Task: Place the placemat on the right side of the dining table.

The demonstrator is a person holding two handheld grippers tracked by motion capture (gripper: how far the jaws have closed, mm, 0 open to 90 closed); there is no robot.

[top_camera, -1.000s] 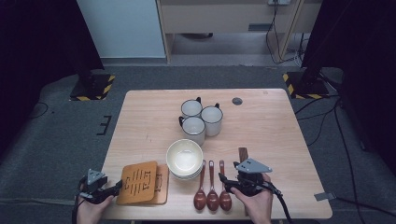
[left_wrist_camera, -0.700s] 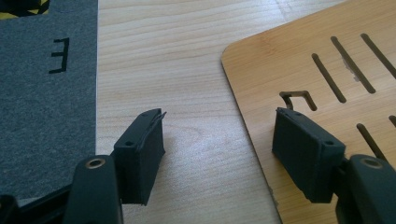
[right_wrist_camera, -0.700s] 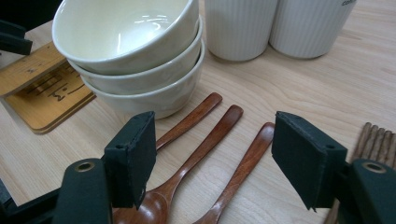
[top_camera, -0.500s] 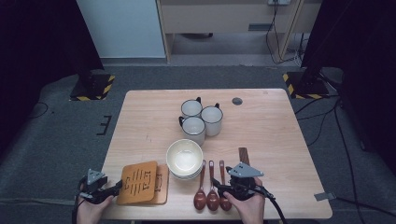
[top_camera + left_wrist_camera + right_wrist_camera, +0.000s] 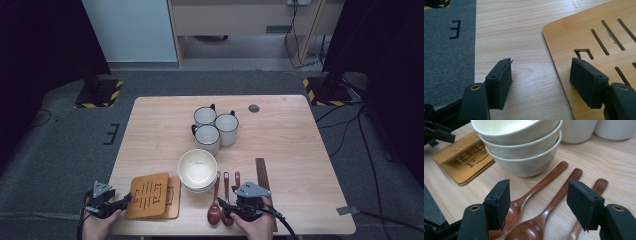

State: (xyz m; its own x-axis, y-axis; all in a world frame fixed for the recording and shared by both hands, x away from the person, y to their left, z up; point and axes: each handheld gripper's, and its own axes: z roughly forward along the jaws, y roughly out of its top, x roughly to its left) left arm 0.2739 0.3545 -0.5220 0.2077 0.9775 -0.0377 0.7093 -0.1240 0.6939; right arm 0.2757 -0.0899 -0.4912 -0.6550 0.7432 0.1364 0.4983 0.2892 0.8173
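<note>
Under the right tongs (image 5: 537, 205), whose jaws stand spread and have just been closing a little with nothing pinched, lie three dark reddish-brown wooden spoons (image 5: 541, 192) side by side on the pale wooden counter (image 5: 614, 157). Their glossy oval bowls sit nearest the tongs, two of them between the jaws, and their slim handles run away toward the crockery; the third spoon lies just outside the jaw on the right of the right gripper view.

Just beyond the spoon handles stands a stack of three cream ceramic bowls (image 5: 524, 147), nested upright; the top bowl looks empty. Farther off, behind the stack, three white ribbed mugs with dark handles (image 5: 215, 127) stand close together, mouths up; nothing shows inside them in the high view.

The left tongs (image 5: 541, 80) are spread too, gripping nothing, one jaw over bare counter and the other over the corner of a flat slotted bamboo board (image 5: 599, 37) that lies on a second like it.
</note>
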